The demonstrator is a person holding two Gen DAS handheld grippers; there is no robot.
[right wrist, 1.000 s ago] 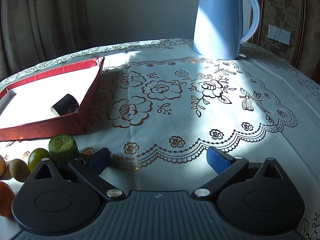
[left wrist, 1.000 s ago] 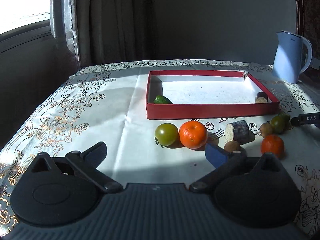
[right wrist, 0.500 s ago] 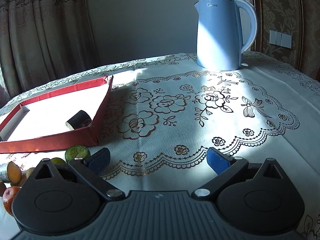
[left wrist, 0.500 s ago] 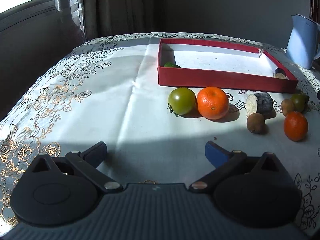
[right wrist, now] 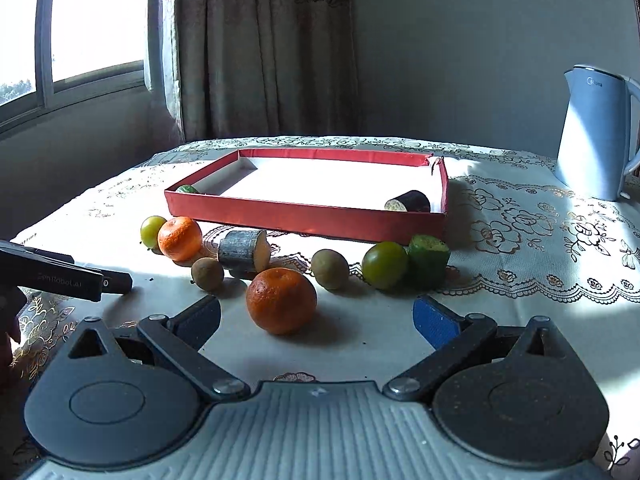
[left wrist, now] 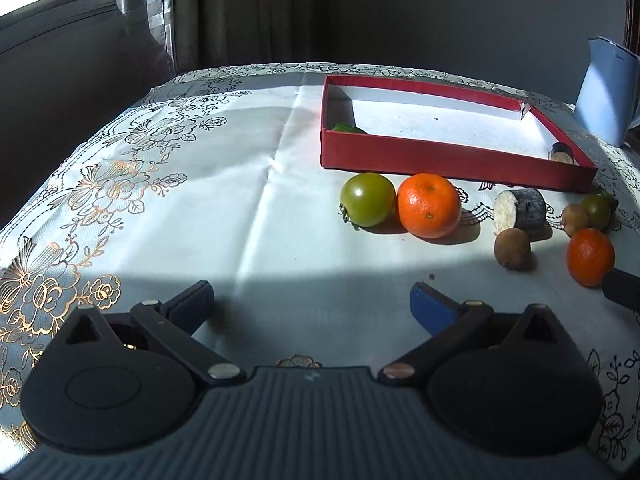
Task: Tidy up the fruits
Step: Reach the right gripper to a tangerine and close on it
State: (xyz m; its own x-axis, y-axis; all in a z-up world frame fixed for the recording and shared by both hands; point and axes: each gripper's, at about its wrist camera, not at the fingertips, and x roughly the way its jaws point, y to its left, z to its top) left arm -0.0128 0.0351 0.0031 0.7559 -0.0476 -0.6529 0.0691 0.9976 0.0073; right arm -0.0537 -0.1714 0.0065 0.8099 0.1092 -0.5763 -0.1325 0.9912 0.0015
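A red tray point(left wrist: 440, 158) point(right wrist: 304, 216) holds a green piece point(left wrist: 349, 128) and a dark cut piece point(right wrist: 410, 202). In front of it lie a green tomato point(left wrist: 367, 199), a large orange point(left wrist: 429, 210), a cut dark-skinned chunk point(left wrist: 520, 210), two brown kiwis point(left wrist: 512, 248) point(right wrist: 329, 269), a smaller orange point(right wrist: 281, 300) point(left wrist: 590, 256), another green tomato point(right wrist: 385, 265) and a cucumber piece point(right wrist: 428, 260). My left gripper point(left wrist: 310, 304) is open and empty, short of the fruit. My right gripper point(right wrist: 316, 314) is open, the smaller orange just beyond its fingertips.
A pale blue kettle point(right wrist: 596, 136) point(left wrist: 608, 92) stands at the back right. The table wears a white embroidered cloth point(left wrist: 180, 208). Curtains and a window are behind on the left. The left gripper's finger point(right wrist: 68, 276) shows at the left of the right wrist view.
The right gripper swung left from the kettle side and now faces the fruit row and tray. The left gripper turned further left, so the fruit sits right of its centre.
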